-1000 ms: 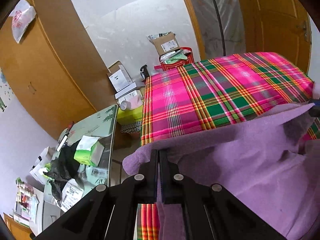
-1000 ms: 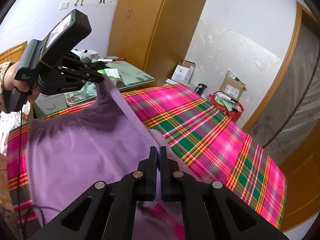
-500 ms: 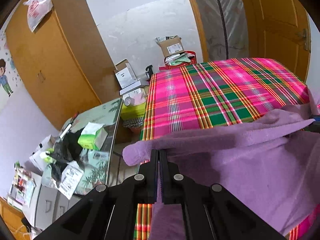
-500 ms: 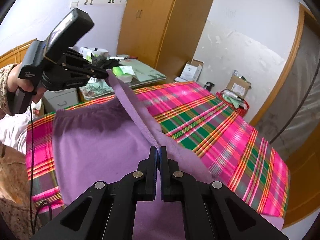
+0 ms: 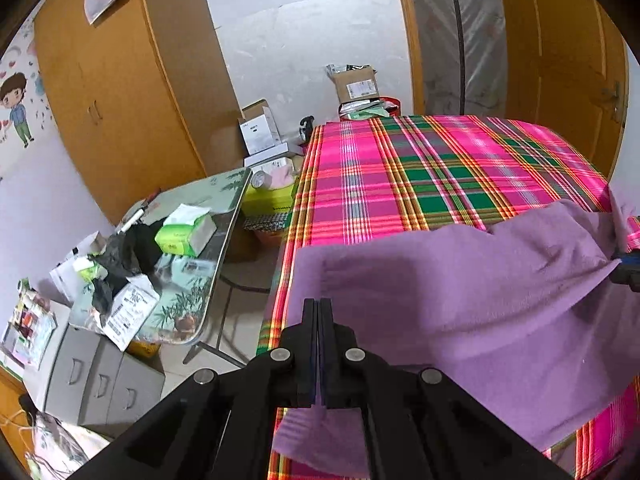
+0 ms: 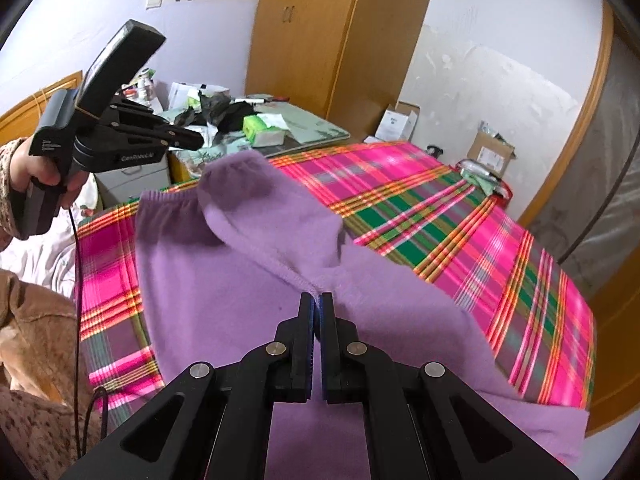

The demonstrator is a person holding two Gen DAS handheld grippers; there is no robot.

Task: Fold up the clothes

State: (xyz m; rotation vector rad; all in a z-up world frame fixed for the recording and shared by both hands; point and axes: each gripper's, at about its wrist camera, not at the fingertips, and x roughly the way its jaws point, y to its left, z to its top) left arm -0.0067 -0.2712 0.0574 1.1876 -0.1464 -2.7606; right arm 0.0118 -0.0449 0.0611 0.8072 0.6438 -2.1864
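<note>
Pink-and-green plaid bedding (image 6: 460, 216) fills the middle of both views, with a cluttered glass-topped side table (image 5: 188, 264) at lower left of the left wrist view and wooden wardrobes behind. Purple fleece trousers (image 6: 224, 288) lie on the plaid, elastic waistband toward the left of the right wrist view. One part is turned over the rest, its rounded end resting near the waistband at upper centre. Your right gripper (image 6: 316, 312), at lower centre, is pinched on a seam edge of the trousers. Your left gripper (image 6: 188, 142), at upper left in that view, has its jaws together just above the folded-over end, holding nothing there; in its own view the fingers (image 5: 308, 344) are pressed together over the fabric. One fold looks laid; the garment is long and loosely lying, so more folds and smoothing seem left.
</note>
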